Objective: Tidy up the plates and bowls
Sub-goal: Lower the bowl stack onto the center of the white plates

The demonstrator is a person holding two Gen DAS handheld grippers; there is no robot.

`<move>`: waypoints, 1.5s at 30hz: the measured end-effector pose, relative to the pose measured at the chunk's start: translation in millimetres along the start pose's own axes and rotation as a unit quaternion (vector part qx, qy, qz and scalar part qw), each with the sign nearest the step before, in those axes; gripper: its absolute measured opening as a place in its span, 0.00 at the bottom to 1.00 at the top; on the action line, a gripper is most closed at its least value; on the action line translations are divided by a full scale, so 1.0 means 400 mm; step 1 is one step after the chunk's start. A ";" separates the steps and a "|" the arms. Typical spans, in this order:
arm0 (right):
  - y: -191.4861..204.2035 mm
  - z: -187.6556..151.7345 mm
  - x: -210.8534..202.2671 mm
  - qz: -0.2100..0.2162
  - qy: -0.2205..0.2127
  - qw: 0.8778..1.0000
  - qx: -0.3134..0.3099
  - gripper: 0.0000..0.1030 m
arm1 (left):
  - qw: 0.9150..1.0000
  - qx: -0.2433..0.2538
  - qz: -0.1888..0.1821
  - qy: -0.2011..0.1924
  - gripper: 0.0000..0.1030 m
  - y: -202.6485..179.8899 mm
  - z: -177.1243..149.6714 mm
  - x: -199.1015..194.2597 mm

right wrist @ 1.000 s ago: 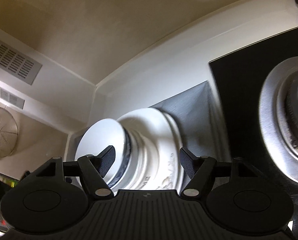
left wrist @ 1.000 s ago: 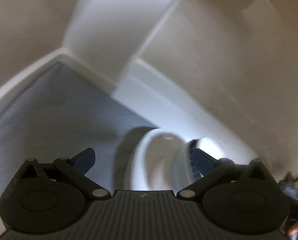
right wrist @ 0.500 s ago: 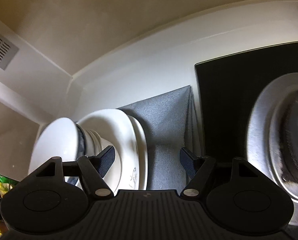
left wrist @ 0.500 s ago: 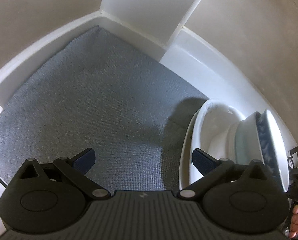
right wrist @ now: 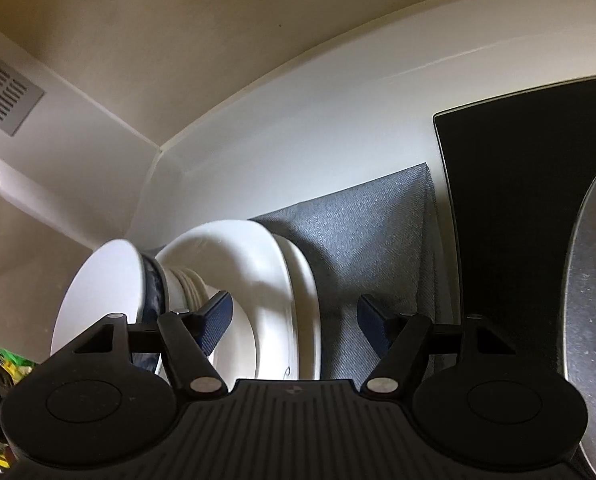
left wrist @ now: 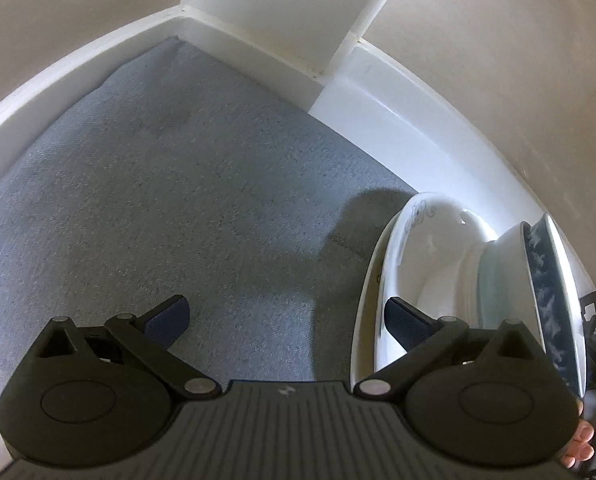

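Stack of white ceramic plates and bowls, tipped on edge, above grey woven mat on white counter. Left tongs released, empty. Right tongs spread around stack's rim, grip unclear.

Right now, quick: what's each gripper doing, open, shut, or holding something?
Left gripper: open, holding nothing, over the grey mat.
Right gripper: open, jaws either side of the white dish stack, not gripping it.
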State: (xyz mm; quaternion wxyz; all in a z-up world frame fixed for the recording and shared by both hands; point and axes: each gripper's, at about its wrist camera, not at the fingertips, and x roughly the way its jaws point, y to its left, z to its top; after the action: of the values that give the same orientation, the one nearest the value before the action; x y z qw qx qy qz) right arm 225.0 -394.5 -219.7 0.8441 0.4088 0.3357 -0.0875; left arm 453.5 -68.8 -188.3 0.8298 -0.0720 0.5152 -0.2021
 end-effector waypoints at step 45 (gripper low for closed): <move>0.065 0.007 0.085 0.039 0.073 0.995 -0.047 0.29 | 0.988 -0.097 -0.094 0.078 0.35 0.046 -0.024 0.017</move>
State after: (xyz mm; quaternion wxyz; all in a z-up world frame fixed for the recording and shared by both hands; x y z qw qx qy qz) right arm 263.3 -375.2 -223.7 0.8382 0.3872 0.3839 -0.0085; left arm 452.5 -53.9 -204.5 0.7535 -0.1840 0.5865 -0.2330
